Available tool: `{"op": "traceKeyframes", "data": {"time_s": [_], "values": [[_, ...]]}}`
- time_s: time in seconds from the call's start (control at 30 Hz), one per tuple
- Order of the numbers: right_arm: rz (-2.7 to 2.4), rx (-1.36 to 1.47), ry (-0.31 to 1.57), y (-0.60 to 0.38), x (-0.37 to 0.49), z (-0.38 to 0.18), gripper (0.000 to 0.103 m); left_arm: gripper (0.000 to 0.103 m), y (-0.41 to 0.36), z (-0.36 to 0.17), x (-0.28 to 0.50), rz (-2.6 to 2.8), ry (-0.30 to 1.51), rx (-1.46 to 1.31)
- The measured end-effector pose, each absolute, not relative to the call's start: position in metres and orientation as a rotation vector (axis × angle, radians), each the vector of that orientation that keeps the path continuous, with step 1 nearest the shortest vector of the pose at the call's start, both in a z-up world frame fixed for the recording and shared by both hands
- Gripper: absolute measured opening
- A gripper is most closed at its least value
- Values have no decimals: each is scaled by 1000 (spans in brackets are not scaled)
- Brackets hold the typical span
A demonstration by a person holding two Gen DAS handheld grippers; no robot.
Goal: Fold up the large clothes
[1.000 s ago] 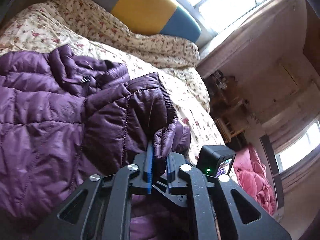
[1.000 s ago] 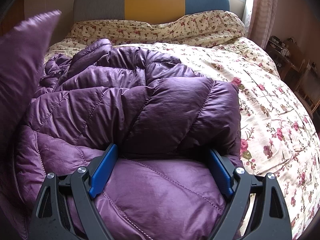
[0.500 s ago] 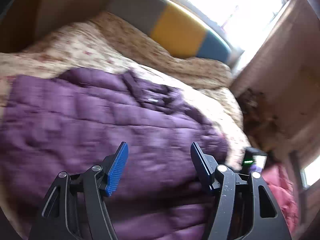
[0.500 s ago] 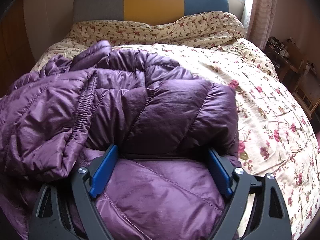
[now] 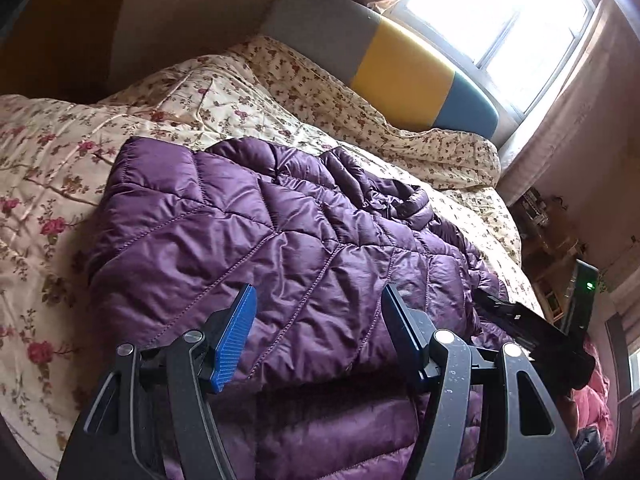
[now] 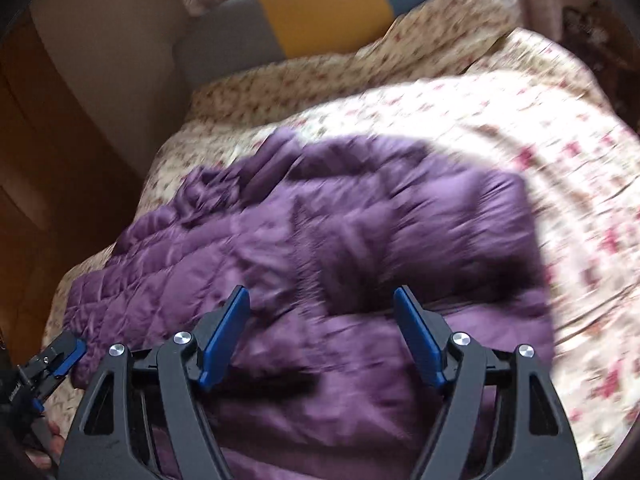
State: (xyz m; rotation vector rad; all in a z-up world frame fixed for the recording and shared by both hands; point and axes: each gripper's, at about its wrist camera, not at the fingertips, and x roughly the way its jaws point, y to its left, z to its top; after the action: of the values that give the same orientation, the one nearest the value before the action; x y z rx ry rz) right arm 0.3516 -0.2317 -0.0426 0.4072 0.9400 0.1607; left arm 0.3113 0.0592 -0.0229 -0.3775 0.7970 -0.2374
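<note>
One purple quilted jacket (image 5: 280, 240) is lying folded over itself in the middle of the bed, on the floral bedspread (image 5: 60, 184), its crumpled collar end pointing toward the headboard (image 5: 400, 76). One headboard, in three panels of grey, yellow and blue, is standing at the head of the bed under a bright window (image 5: 500, 20). A pink heap of fabric (image 5: 596, 384) is lying past the bed's right edge. The left gripper (image 5: 318, 316) is hovering over the jacket's near fold with jaws spread, pinching nothing. The right gripper (image 6: 322, 320) is closing its jaws above the jacket with no cloth between them; its view is blurred. Nothing is covering the jacket.
</note>
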Motion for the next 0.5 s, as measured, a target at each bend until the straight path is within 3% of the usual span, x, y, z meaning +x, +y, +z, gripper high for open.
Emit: {"op": "traceKeyframes", "data": {"time_s": [0.07,0.13,0.5], "values": [[180,372,956,-220,354,-47,36,64,60,-22,309,-233,795,-358],[149,319,924,-216,347,-43,11,64,62,-20,308,-228,789,-340],[-17,183,903,-252,328,-45,7,64,52,-31,324,-208,819,-264]]}}
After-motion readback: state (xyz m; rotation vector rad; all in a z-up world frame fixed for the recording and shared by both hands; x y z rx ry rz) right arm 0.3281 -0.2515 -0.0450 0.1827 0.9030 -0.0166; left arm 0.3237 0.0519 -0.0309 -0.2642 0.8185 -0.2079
